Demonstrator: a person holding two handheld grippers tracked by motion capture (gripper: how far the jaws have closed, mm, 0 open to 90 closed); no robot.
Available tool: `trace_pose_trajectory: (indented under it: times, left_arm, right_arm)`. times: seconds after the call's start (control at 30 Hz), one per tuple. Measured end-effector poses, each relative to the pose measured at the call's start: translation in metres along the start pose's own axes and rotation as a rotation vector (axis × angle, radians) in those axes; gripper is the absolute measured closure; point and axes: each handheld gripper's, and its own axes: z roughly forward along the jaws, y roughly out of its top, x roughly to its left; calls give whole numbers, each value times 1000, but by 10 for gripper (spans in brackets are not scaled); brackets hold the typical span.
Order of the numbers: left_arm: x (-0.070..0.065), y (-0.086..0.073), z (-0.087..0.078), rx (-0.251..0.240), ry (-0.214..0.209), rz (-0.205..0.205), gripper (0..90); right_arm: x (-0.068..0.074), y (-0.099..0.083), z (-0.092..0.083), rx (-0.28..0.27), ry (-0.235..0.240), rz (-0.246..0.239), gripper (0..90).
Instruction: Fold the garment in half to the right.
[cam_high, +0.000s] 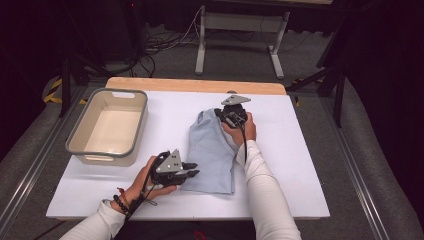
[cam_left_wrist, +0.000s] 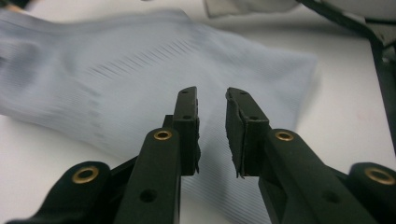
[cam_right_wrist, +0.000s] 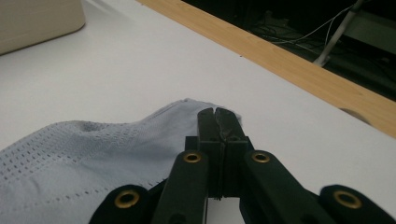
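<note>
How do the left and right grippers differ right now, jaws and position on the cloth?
The left gripper has a gap between its jaws with nothing in it; the right gripper has its jaws pressed together. The left hovers at the near left edge of the light blue cloth; the right is at the far corner, where the cloth rises toward its tips, though a pinch is not plain. Both are black, hand-held, and aimed at the cloth.

cloth (cam_high: 212, 150) | pale blue, folded | flat on table centre
</note>
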Motion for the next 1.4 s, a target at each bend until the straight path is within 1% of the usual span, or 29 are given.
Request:
trace_pose_trajectory:
  times: [0.03, 0.07, 0.2, 0.23, 0.27, 0.3, 0.33, 0.43, 0.47, 0.5, 0.53, 0.57, 0.6, 0.63, 0.73, 0.77, 0.83, 0.87, 0.97, 1.0, 1.07, 1.13, 1.17, 1.2, 1.27, 1.3, 1.33, 1.37, 1.4]
  left_arm:
    - [6, 4, -2, -18, 14, -12, 747]
    - [10, 6, -3, -23, 27, -6, 737]
    - [32, 21, 5, -10, 101, -12, 709]
    - [36, 23, 8, -7, 114, -12, 709]
    - [42, 25, 11, -4, 129, -22, 711]
    - [48, 27, 16, 1, 133, -31, 717]
    - [54, 28, 21, 17, 149, -24, 716]
    - [68, 29, 37, 60, 192, -34, 703]
    - [75, 29, 44, 67, 194, -59, 701]
    - [80, 28, 48, 64, 187, -86, 696]
    - [85, 27, 54, 77, 198, -88, 696]
    - [90, 25, 62, 98, 202, -110, 696]
    - [94, 22, 67, 110, 188, -132, 696]
    - [97, 20, 71, 118, 186, -139, 699]
    - [102, 13, 78, 135, 169, -166, 699]
    - [105, 11, 80, 142, 170, -177, 699]
    - [106, 9, 82, 152, 152, -191, 702]
    - [106, 7, 84, 162, 156, -198, 702]
    - [106, 6, 85, 160, 160, -206, 699]
    - [106, 7, 85, 166, 178, -208, 692]
    - [104, 9, 84, 166, 194, -200, 684]
    - [103, 11, 80, 148, 208, -198, 675]
    - [103, 12, 77, 144, 210, -195, 667]
    - [102, 14, 73, 132, 218, -190, 657]
    - [101, 18, 66, 109, 217, -186, 650]
    - [100, 20, 61, 92, 219, -176, 650]
    - [98, 24, 55, 74, 221, -168, 650]
    - [95, 27, 49, 53, 219, -146, 650]
    - [93, 29, 46, 42, 212, -142, 655]
  right_arm:
    - [-2, 1, -4, -1, 2, -4, 900]
    - [-3, 1, -6, -5, 18, -2, 900]
    - [-1, 0, -8, 6, 38, -23, 900]
    - [0, 0, -8, 6, 54, -26, 900]
    - [2, 0, -7, 11, 63, -29, 900]
    - [4, 0, -6, 18, 71, -39, 900]
    - [5, 0, -5, 25, 80, -47, 900]
    - [11, 0, 1, 51, 103, -69, 900]
    - [12, -1, 3, 62, 104, -72, 900]
    - [13, -2, 6, 81, 97, -79, 900]
    - [13, -3, 8, 88, 95, -78, 900]
    - [13, -5, 11, 96, 91, -72, 900]
    - [12, -7, 14, 104, 92, -65, 900]
    - [12, -9, 16, 109, 89, -58, 900]
    - [11, -16, 23, 127, 84, -45, 900]
    - [11, -17, 25, 132, 81, -41, 900]
    - [10, -20, 27, 129, 76, -26, 900]
    - [10, -21, 28, 129, 73, -22, 900]
    - [9, -24, 28, 130, 46, -20, 900]
    - [8, -25, 28, 136, 19, -19, 900]
    - [6, -25, 27, 130, 5, -11, 900]
    - [5, -24, 23, 113, -8, -3, 900]
    - [3, -23, 19, 95, -7, 1, 900]
    - [3, -22, 17, 83, -4, 6, 898]
    - [2, -19, 7, 49, 1, 7, 895]
    - [3, -18, 3, 36, 4, 8, 895]
    - [4, -17, -3, 18, 7, 2, 895]
    - [6, -16, -10, 1, 9, -9, 898]
    - [8, -15, -17, -8, 7, -19, 900]
